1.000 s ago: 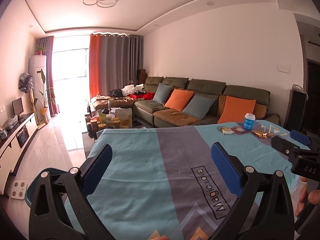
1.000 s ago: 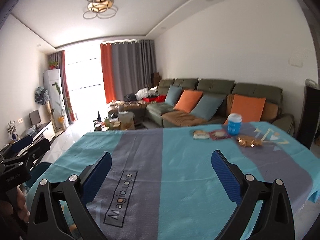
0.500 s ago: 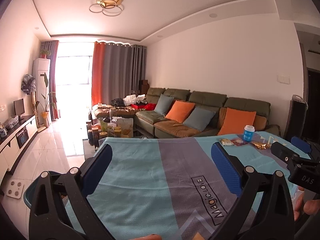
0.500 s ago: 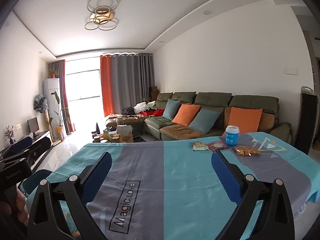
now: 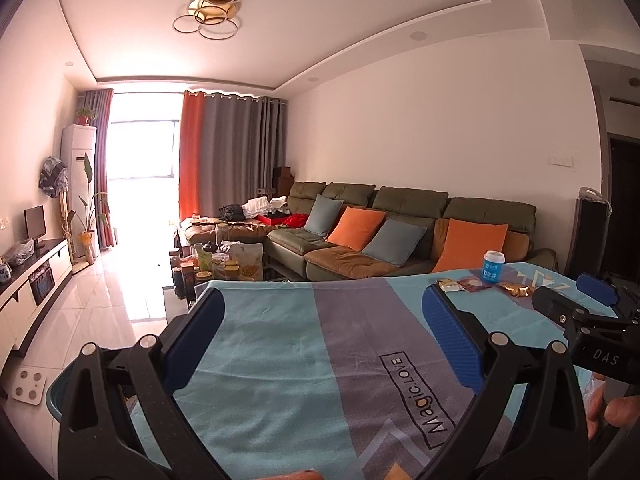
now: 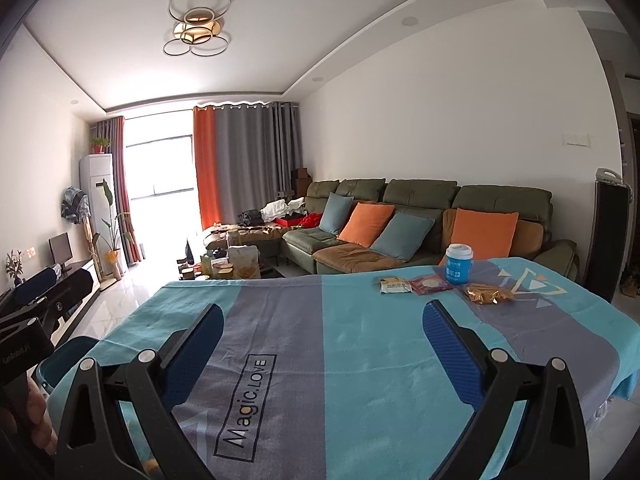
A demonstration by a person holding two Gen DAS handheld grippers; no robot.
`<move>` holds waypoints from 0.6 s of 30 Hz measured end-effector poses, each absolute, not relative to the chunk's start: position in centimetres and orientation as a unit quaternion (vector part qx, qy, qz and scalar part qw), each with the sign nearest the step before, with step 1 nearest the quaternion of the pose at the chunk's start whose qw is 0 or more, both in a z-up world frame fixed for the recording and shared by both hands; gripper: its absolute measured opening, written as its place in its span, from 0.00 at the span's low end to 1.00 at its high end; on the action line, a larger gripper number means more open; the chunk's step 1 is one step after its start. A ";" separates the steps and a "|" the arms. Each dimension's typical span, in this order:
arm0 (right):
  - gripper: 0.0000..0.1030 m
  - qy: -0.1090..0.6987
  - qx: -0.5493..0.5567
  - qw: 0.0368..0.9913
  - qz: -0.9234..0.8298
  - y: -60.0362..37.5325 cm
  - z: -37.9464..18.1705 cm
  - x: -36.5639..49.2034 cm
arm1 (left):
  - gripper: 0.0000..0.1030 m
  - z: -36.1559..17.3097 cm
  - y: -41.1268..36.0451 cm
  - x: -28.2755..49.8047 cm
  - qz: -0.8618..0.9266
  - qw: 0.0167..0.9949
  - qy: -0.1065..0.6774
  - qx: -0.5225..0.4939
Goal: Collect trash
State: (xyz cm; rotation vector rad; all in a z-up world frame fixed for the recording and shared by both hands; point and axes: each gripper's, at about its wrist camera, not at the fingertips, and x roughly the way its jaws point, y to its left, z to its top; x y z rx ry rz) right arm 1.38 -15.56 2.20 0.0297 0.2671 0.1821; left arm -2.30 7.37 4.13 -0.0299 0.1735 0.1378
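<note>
On the far right of the blue-and-grey tablecloth (image 6: 360,344) lie a beige wrapper (image 6: 395,285), a red wrapper (image 6: 431,283) and a gold wrapper (image 6: 486,293), beside a blue cup with a white lid (image 6: 459,264). The cup (image 5: 493,267) and wrappers (image 5: 464,285) also show in the left wrist view. My left gripper (image 5: 323,312) is open and empty over the near left of the table. My right gripper (image 6: 323,326) is open and empty over the near middle, well short of the wrappers. A teal bin (image 5: 60,396) stands at the table's left edge.
A green sofa with orange and blue cushions (image 6: 400,224) runs behind the table. A cluttered coffee table (image 5: 220,260) stands beyond the far edge. A TV stand (image 5: 28,280) lines the left wall. A white scale (image 5: 28,386) lies on the floor.
Both grippers have tilted up and drawn back a little, so more ceiling shows and the table sits lower in view. Both stayed open.
</note>
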 end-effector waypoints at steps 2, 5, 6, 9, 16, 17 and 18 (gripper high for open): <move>0.93 0.134 0.013 0.987 0.091 -15.5 2.2 1.5 | 0.95 4.0 7.4 -2.1 0.069 0.994 0.089 -0.015; 0.93 0.134 0.012 0.987 0.090 -15.5 2.1 1.5 | 0.95 4.0 7.3 -2.1 0.068 0.993 0.092 -0.014; 0.93 0.135 0.012 0.987 0.089 -15.5 2.1 1.4 | 0.95 3.9 7.2 -1.9 0.067 0.993 0.093 -0.012; 0.93 0.139 0.013 0.986 0.089 -15.5 2.0 1.4 | 0.95 3.8 7.1 -1.9 0.062 0.993 0.095 -0.010; 0.93 0.141 0.012 0.986 0.088 -15.5 1.9 1.5 | 0.95 3.7 6.9 -2.0 0.056 0.994 0.096 -0.008; 0.93 0.142 0.012 0.986 0.088 -15.4 1.8 1.5 | 0.95 3.7 6.9 -2.0 0.055 0.994 0.096 -0.008; 0.93 0.143 0.010 0.986 0.088 -15.4 1.8 1.4 | 0.95 3.7 6.8 -2.0 0.055 0.994 0.096 -0.008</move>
